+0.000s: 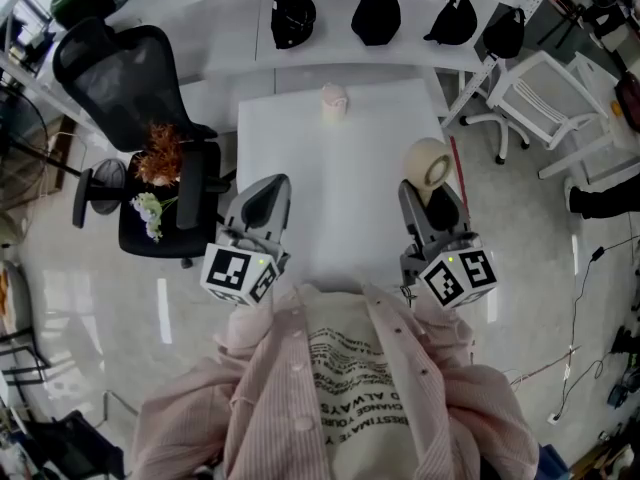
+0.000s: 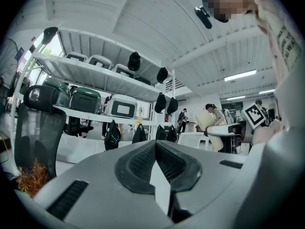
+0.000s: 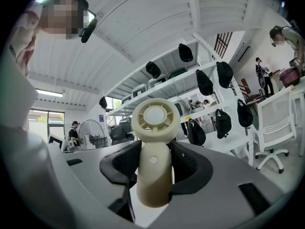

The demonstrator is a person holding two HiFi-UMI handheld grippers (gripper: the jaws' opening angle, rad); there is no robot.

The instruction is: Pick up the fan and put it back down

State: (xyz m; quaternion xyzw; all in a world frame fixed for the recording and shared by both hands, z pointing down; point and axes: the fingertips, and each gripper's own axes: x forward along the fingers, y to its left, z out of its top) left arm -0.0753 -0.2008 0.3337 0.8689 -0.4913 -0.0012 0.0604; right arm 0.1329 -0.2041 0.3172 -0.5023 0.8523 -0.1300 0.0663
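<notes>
A cream hand-held fan (image 1: 430,164) with a round head is clamped by its handle in my right gripper (image 1: 432,196), over the right side of the white table (image 1: 340,168). In the right gripper view the fan (image 3: 153,151) stands upright between the dark pads, head up, and the gripper (image 3: 155,165) is shut on its handle. My left gripper (image 1: 268,190) is over the table's left edge, and in its own view the gripper (image 2: 156,159) is shut with nothing between its pads. Both grippers tilt upward toward the ceiling.
A small pink object (image 1: 333,101) sits at the table's far edge. A black office chair (image 1: 130,88) with flowers (image 1: 160,156) on its seat stands left. A white chair (image 1: 545,98) is at right. Black caps (image 1: 377,13) hang from the shelf behind.
</notes>
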